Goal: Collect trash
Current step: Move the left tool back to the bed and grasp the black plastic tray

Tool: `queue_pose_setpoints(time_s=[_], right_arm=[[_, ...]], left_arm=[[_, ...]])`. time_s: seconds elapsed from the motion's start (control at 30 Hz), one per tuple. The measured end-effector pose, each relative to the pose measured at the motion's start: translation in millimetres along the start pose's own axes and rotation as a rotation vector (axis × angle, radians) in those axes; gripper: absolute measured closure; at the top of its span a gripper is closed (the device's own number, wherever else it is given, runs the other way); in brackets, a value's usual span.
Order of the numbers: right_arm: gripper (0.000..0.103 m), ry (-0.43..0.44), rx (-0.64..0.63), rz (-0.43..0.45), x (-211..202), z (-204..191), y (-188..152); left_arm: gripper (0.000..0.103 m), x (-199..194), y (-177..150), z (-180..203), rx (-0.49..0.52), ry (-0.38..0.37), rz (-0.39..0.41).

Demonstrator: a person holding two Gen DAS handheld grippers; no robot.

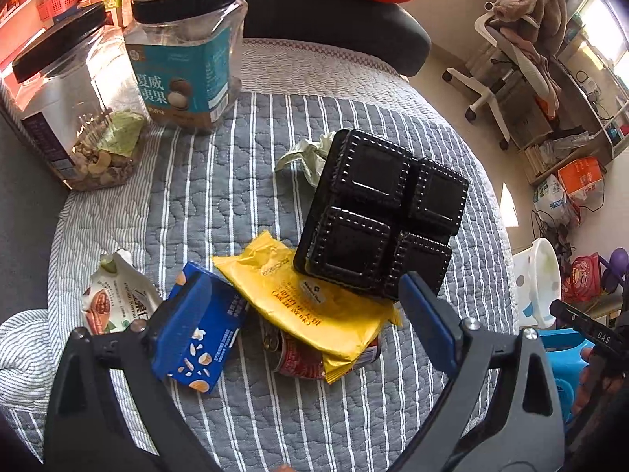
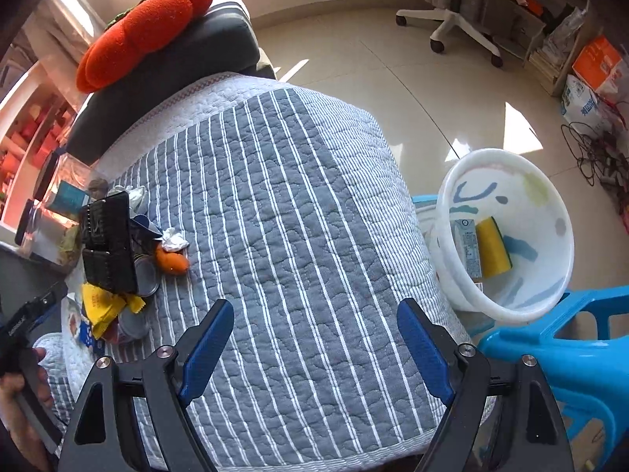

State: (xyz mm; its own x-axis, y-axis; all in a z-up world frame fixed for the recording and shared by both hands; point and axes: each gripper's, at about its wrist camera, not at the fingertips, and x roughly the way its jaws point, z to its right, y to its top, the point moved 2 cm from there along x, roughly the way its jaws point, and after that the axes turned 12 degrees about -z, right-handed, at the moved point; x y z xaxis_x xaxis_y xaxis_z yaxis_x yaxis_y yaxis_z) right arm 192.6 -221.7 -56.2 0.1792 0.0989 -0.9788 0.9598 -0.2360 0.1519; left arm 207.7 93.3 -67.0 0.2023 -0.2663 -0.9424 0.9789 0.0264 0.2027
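My left tongs hide their own left pad behind the blue box, so I cannot tell whether it touches. The yellow wrapper covers most of the red can beneath it, and the black tray hides part of the crumpled paper. The far jar is cut off at the edge. From my right tongs' camera, the trash pile is too crowded to sort out, and the carton in the white basin has unreadable print.

Grey-and-white striped quilted bedspread fills centre. Two clear plastic snack jars with black lids at 11 o'clock in left view. Orange plush cushion on dark grey pad, 11 o'clock right view. White swivel office chair at 2 o'clock.
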Motion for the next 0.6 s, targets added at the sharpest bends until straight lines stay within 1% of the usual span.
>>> queue_pose_setpoints(time_s=[0.03, 0.1, 0.13, 0.2, 0.27, 0.33, 0.43, 0.47, 0.5, 0.6], right_arm=[[0.017, 0.001, 0.002, -0.003, 0.9, 0.5, 0.8], [0.017, 0.005, 0.008, -0.004, 1.4, 1.8, 1.9], [0.017, 0.006, 0.011, -0.004, 1.7, 1.6, 2.3], [0.017, 0.006, 0.012, -0.004, 1.9, 2.8, 2.2], [0.017, 0.002, 0.009, -0.006, 2.4, 3.7, 1.7], [0.017, -0.003, 0.009, -0.006, 2.5, 5.3, 0.8], [0.017, -0.011, 0.013, -0.010, 3.8, 9.7, -1.5], [0.017, -0.014, 0.014, -0.012, 4.5, 11.1, -2.2], [0.017, -0.017, 0.015, -0.015, 5.0, 12.3, -3.0], [0.017, -0.017, 0.012, -0.019, 5.6, 12.9, -4.2]], left_arm=[[0.016, 3.1, 3.2, 4.0, 0.009, -0.002, 0.004], [0.025, 8.9, 8.9, 10.0, 0.023, -0.010, 0.010], [0.027, 11.8, 11.6, 12.3, 0.027, -0.012, 0.012], [0.038, 16.5, 16.1, 16.8, 0.027, -0.018, 0.018], [0.043, 20.9, 20.0, 18.8, 0.018, -0.034, 0.015], [0.045, 21.8, 23.0, 19.6, 0.006, -0.052, 0.024], [0.058, 21.4, 26.5, 20.4, -0.004, -0.059, 0.030], [0.071, 22.2, 27.1, 21.0, -0.001, -0.067, 0.024], [0.079, 22.3, 27.2, 21.4, 0.002, -0.074, 0.019], [0.082, 20.2, 25.6, 23.3, 0.000, -0.063, 0.014]])
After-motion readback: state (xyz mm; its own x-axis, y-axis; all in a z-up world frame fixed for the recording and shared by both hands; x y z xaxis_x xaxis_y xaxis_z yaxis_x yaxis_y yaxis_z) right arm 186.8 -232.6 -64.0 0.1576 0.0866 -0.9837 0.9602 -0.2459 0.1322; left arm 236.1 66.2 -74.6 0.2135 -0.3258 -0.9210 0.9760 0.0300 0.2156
